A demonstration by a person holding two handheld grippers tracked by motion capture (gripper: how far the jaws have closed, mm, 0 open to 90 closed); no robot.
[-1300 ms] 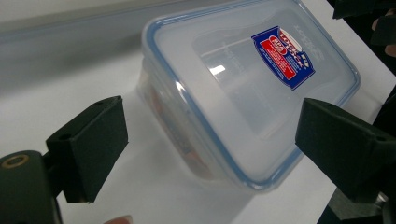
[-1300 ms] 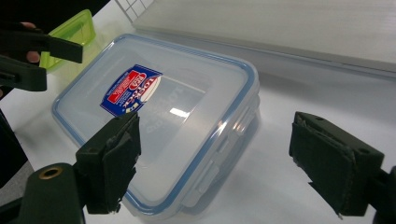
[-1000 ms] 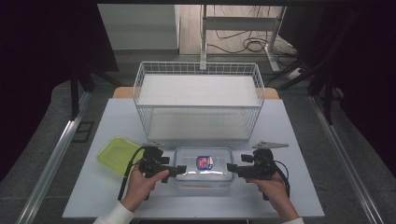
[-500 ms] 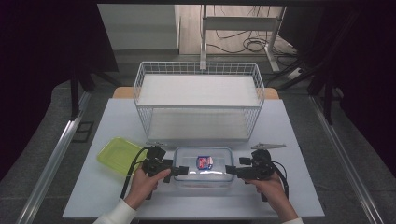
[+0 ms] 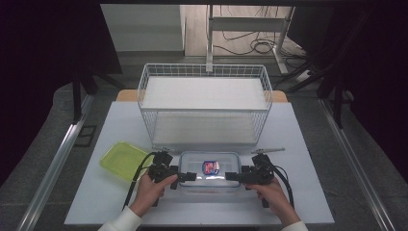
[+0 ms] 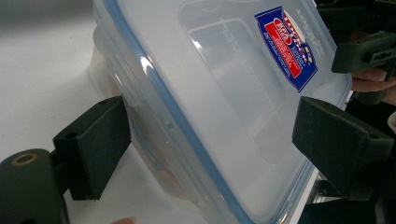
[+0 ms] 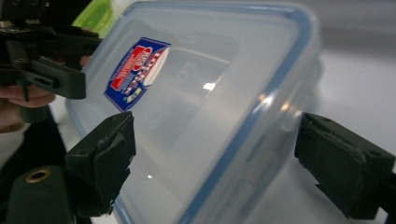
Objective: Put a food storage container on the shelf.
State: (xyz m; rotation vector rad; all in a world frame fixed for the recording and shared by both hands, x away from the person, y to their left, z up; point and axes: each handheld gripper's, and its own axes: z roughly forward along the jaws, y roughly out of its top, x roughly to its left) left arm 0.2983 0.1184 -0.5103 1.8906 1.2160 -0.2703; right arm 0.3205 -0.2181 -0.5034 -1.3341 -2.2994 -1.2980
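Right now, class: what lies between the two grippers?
In the high view, the clear box with its blue-rimmed lid lies between the left gripper and right gripper, one at each end.

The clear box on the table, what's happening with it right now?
A person is working on a clear box with a blue-sealed lid, using a claw in each hand. The left claw is at the box's left end and the right claw at its right end, each open with its jaws straddling the lid's edge. The box sits on the table in front of a wire basket, with a green lid to its left.
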